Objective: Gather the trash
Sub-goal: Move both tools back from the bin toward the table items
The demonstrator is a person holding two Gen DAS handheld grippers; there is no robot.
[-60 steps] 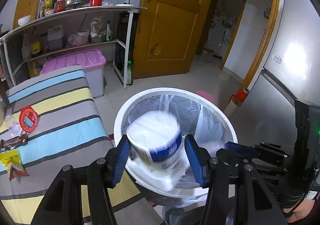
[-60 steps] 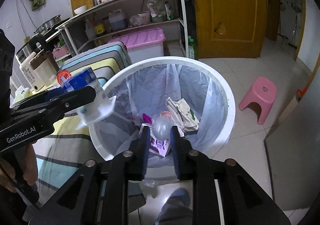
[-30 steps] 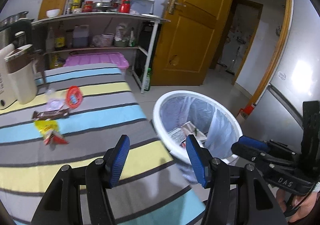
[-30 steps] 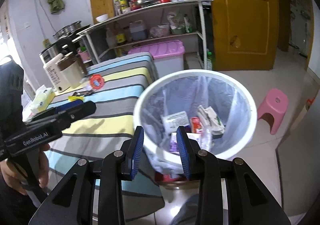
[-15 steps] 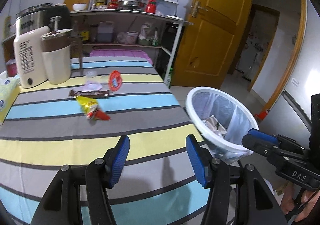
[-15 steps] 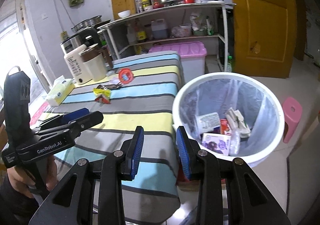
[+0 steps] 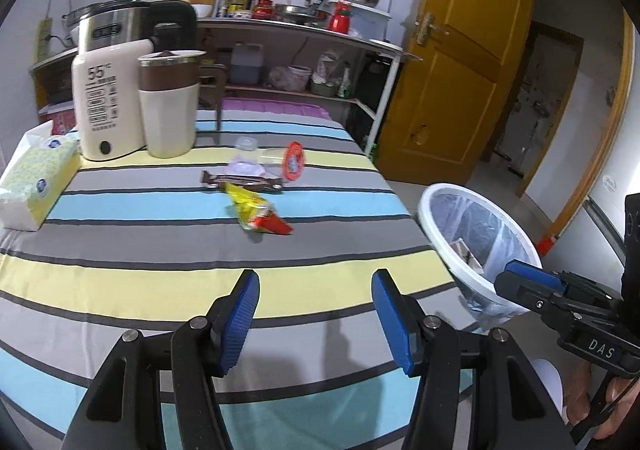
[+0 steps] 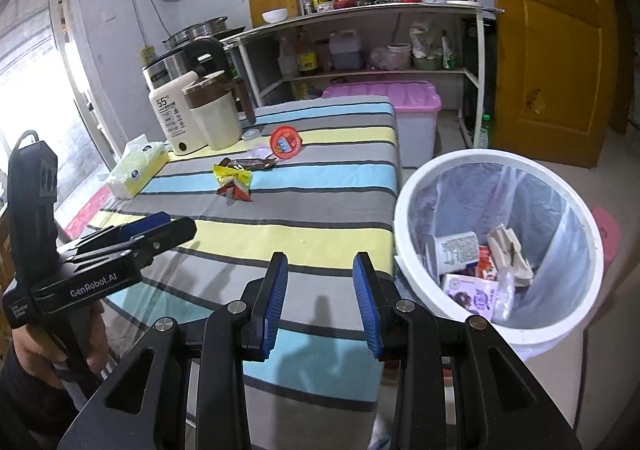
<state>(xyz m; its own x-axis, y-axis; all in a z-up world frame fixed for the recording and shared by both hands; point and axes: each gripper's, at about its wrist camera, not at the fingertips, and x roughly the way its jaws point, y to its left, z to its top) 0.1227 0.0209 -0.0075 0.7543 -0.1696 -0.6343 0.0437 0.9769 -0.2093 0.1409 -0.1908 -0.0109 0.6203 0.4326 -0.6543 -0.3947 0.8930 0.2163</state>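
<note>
Grippers nearest, both over the near edge of the striped tablecloth point(image 7: 120, 246). Left gripper point(image 7: 315, 316): blue pads wide apart, nothing between them. Right gripper point(image 8: 320, 304): pads apart with a narrower gap, also holding nothing. Shadows of both fall on the cloth just beyond the pads.

Right of the table, beside its near right corner, white trash bin point(image 8: 404, 246) with a clear liner. Inside: a white yogurt cup point(image 8: 458, 252) on its side, a purple carton point(image 8: 470, 290), crumpled paper point(image 8: 510, 250), and some red scraps between them.

Middle of the table, well apart from both grippers: yellow-and-red snack wrapper point(image 7: 258, 213) lying flat on the blue and grey stripes. Just beyond it and touching or nearly touching, a brown candy bar wrapper point(image 7: 240, 181). Beyond that, a clear plastic piece point(image 7: 245, 169), a small clear lid point(image 7: 245, 143), and to the right a red round lid point(image 7: 294, 160) tilted on edge.

Far left: tissue pack point(image 7: 36, 177) at the table's left edge; white water dispenser point(image 7: 104, 101) and cream jug point(image 7: 168, 105) side by side.

Beyond the table: pink storage box point(image 8: 412, 109), metal shelf point(image 8: 360, 13) with bottles and bowls, yellow door point(image 7: 452, 61).
</note>
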